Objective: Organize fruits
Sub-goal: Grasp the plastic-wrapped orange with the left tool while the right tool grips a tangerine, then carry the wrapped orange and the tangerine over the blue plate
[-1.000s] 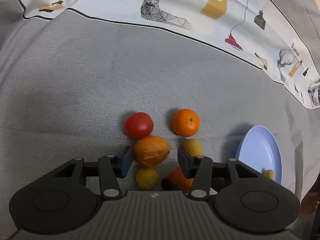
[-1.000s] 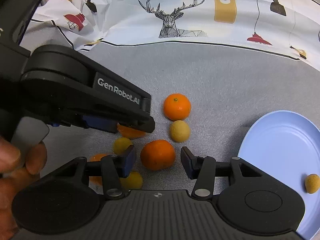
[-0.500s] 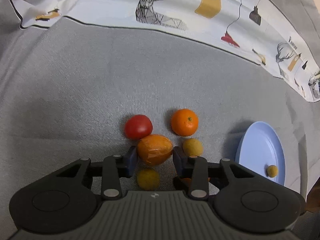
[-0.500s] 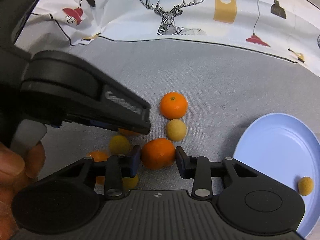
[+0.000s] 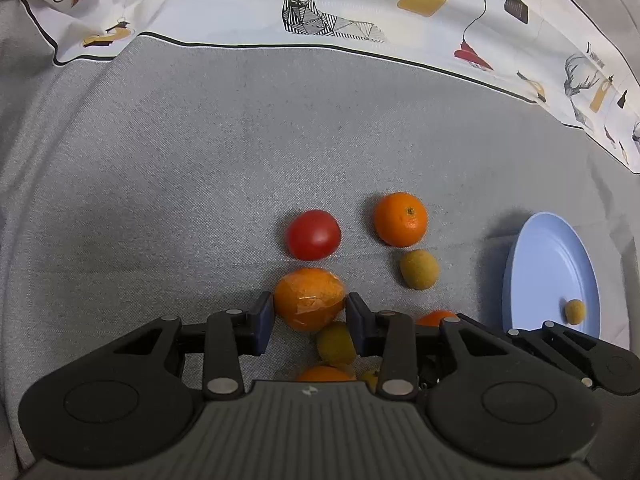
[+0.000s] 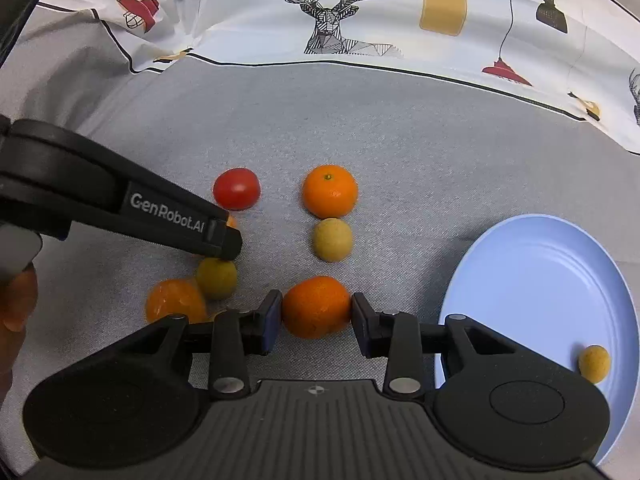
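My left gripper [image 5: 310, 318] is shut on a wrapped orange fruit [image 5: 309, 298], held above the grey cloth. My right gripper [image 6: 316, 318] is shut on an orange mandarin [image 6: 316, 306]. On the cloth lie a red tomato [image 5: 313, 234], also in the right wrist view [image 6: 236, 188], a mandarin [image 5: 401, 219] [image 6: 329, 191] and a small yellow-brown fruit [image 5: 419, 269] [image 6: 332, 239]. A light blue plate [image 6: 536, 280] at the right holds one small yellow fruit [image 6: 595, 364]. The left gripper's body [image 6: 120, 204] crosses the right wrist view at the left.
Another wrapped orange fruit [image 6: 174, 300] and a yellow-green fruit [image 6: 216, 278] lie at the left below the left gripper. A white printed cloth [image 6: 360, 12] with deer and lamp drawings covers the back. The plate also shows in the left wrist view [image 5: 548, 256].
Both grippers closed from open onto their fruits. The left gripper has lifted its wrapped orange fruit, and the view has pulled back from the cloth.
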### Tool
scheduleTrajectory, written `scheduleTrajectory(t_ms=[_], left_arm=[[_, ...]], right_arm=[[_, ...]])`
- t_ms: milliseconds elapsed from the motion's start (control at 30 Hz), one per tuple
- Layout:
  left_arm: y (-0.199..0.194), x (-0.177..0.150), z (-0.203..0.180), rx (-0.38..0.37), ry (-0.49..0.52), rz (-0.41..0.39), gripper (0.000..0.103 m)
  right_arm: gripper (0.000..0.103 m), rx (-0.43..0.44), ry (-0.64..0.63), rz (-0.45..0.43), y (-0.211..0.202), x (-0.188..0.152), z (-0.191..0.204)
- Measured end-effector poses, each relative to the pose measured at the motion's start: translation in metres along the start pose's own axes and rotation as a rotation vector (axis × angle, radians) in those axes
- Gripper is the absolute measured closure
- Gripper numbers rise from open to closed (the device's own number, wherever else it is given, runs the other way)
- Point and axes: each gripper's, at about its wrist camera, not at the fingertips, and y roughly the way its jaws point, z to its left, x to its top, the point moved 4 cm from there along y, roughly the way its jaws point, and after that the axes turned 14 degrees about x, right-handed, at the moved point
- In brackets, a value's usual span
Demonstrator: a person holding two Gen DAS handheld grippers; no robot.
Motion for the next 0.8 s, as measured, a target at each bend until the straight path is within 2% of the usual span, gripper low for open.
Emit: scheduleTrajectory(t_ms=[300,600,800], left_arm=[[-0.003,0.001,-0.003,0.015,0.01,-0.014,0.061],[-0.046,0.007,-0.004,0.035,0.011,-0.129,0.061],[-0.074,0.004,-0.016,0.07,0.04,-0.215,0.061]], right_arm=[[0.064,0.001,-0.005,-0.005,-0.005,0.001,0.001],[0.064,-0.002,-0.012,-0.111,-0.041,0.009,-0.002],[0.064,-0.007,0.006,-0.2,-0.075,0.01,-0.021]])
